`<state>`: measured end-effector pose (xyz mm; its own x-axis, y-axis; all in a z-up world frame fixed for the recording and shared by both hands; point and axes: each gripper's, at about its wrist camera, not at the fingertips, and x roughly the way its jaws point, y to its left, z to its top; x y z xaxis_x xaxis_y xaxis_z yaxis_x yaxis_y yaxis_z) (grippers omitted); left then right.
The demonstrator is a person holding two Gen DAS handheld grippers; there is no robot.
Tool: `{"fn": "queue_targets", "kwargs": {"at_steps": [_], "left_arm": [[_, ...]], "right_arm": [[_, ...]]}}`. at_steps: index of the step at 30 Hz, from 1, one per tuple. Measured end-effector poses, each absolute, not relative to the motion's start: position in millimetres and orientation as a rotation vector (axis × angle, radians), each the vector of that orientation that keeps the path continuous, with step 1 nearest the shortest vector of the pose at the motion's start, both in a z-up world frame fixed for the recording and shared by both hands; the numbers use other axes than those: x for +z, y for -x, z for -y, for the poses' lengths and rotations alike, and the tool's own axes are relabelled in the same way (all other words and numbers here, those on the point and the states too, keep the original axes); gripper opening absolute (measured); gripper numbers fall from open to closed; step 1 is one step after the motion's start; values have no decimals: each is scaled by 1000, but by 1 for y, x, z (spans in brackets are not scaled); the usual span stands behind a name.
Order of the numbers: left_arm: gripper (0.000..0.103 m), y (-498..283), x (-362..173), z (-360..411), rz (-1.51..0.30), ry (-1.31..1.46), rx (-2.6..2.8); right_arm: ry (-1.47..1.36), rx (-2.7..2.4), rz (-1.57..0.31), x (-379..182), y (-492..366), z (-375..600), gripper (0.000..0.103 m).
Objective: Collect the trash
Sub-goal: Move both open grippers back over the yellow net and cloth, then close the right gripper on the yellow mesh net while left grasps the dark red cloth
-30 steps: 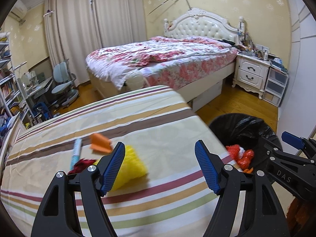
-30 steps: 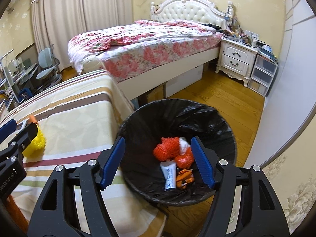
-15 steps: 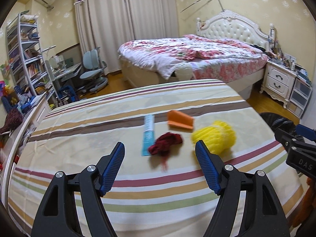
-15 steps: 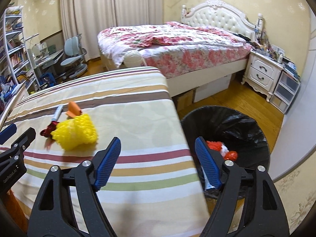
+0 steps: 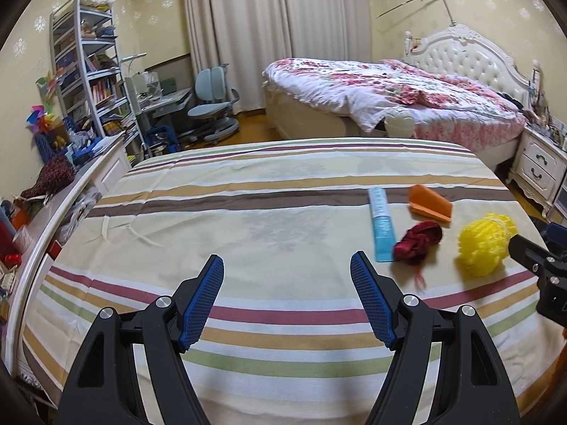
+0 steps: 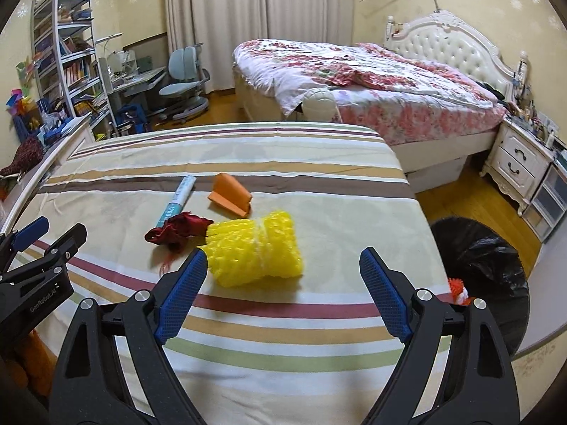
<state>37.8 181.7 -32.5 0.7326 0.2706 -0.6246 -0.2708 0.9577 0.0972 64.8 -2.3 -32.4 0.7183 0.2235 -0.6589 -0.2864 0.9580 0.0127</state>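
Note:
Several bits of trash lie on the striped table cloth (image 5: 248,191): a yellow foam net (image 6: 253,249), a dark red rag (image 6: 179,232), a light blue tube (image 6: 177,200) and an orange folded paper (image 6: 230,194). The same yellow foam net (image 5: 485,246), red rag (image 5: 418,242), blue tube (image 5: 381,225) and orange paper (image 5: 430,205) show at the right of the left wrist view. My left gripper (image 5: 287,276) is open and empty over bare cloth. My right gripper (image 6: 283,271) hangs just short of the foam net, its jaws opening, nothing between them.
A bin with a black liner (image 6: 485,262) stands on the floor to the table's right, with red trash inside. Behind are a flowered bed (image 6: 354,81), a nightstand (image 6: 521,166), a desk chair (image 6: 184,74) and shelves (image 6: 63,46). A cluttered white ledge (image 5: 53,205) runs along the table's left side.
Both grippers have swung left, from the bin to the table. The bin has slid to the right edge of the right wrist view, and the right gripper's jaws have widened.

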Motion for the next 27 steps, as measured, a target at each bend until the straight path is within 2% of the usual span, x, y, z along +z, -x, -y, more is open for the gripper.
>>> {"fn": "queue_targets", "kwargs": {"at_steps": [9, 11, 14, 27], "left_arm": [[72, -39, -37, -182, -698, 3, 273], [72, -41, -39, -177, -703, 3, 258], [72, -44, -41, -170, -710, 1, 235], [72, -68, -48, -124, -735, -32, 126]], "right_arm": [[148, 282, -772, -52, -84, -23, 85], [153, 282, -782, -54, -85, -22, 66], [157, 285, -787, -55, -85, -17, 63], [108, 163, -752, -51, -83, 49, 63]]}}
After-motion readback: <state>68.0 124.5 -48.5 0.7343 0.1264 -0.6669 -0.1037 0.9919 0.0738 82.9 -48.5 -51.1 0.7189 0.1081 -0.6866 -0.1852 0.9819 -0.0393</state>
